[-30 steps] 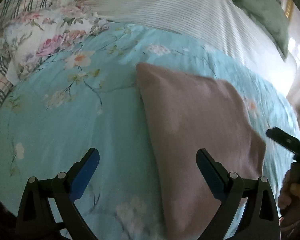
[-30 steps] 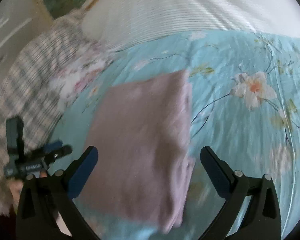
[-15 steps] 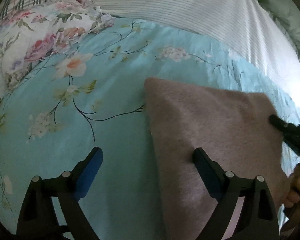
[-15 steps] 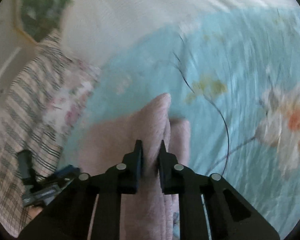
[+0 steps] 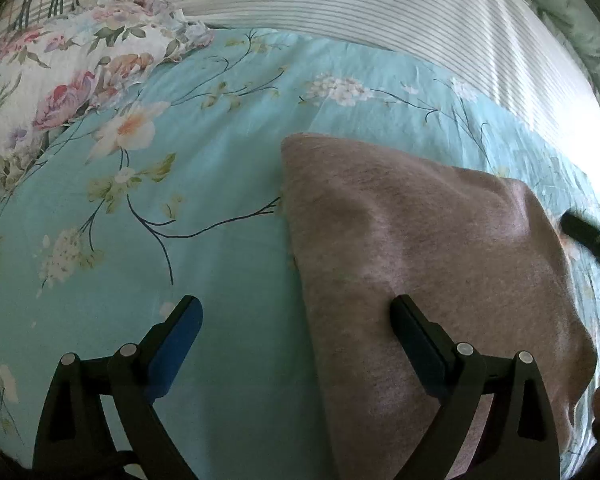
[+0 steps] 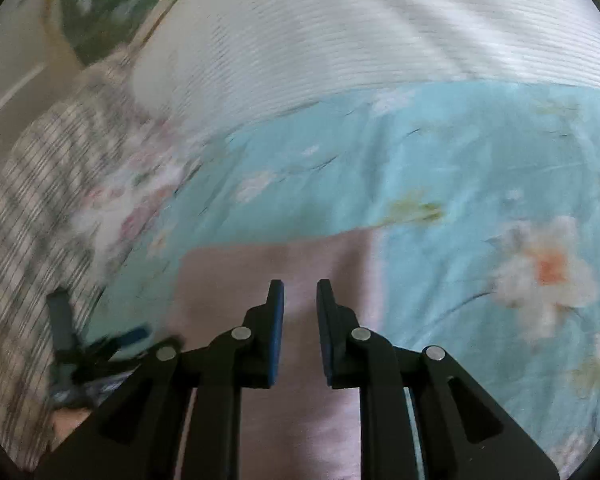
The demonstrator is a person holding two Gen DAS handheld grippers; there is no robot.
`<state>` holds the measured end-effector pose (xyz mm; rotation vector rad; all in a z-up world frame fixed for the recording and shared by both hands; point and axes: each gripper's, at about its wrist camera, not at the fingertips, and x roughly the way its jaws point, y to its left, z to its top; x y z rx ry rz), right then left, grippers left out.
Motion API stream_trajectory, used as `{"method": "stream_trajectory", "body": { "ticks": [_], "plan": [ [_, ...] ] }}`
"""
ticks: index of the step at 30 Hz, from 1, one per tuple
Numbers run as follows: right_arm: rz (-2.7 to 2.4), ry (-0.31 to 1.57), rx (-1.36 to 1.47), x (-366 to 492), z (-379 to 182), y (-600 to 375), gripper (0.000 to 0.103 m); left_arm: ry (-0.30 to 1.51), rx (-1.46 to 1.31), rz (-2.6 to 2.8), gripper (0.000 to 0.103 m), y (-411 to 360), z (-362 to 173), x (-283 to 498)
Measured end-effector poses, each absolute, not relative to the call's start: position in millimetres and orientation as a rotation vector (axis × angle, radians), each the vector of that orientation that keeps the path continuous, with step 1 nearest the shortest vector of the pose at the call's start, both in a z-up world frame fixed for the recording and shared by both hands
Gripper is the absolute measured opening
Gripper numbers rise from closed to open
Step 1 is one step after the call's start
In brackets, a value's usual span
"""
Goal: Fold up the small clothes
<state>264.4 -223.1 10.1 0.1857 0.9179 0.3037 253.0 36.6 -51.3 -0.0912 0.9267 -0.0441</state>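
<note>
While the folded pink cloth [image 5: 428, 264] lies on the turquoise flowered sheet [image 5: 220, 208], my right gripper [image 6: 299, 296] hangs over it, jaws narrow and just reopening, gripping nothing — my left gripper [image 5: 296, 320] spread wide across its edge.

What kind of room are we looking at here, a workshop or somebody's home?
Most likely a bedroom in a home. The pinkish folded garment lies on a bed spread with a turquoise floral sheet, with a striped white quilt behind it and a rose-print pillow at the side.
</note>
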Motion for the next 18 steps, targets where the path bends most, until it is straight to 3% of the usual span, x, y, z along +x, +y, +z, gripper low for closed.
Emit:
{"method": "stream_trajectory", "body": {
  "ticks": [3,10,14,18],
  "plan": [
    [0.221,1.016,0.132,280.0,-29.7,-224.5,0.018,0.927,-0.082,-0.041,0.096,36.5,-53.1,251.6],
    [0.248,0.937,0.203,248.0,7.6,-231.2,0.02,0.915,-0.098,-0.046,0.094,39.6,-34.1,223.6],
    [0.281,0.926,0.209,212.2,19.4,-221.4,0.034,0.91,-0.101,-0.062,0.095,36.7,-24.9,191.9],
    [0.311,0.932,0.204,167.2,18.1,-218.9,0.035,0.91,-0.078,-0.072,0.095,30.2,-21.0,156.4]
  ]
}}
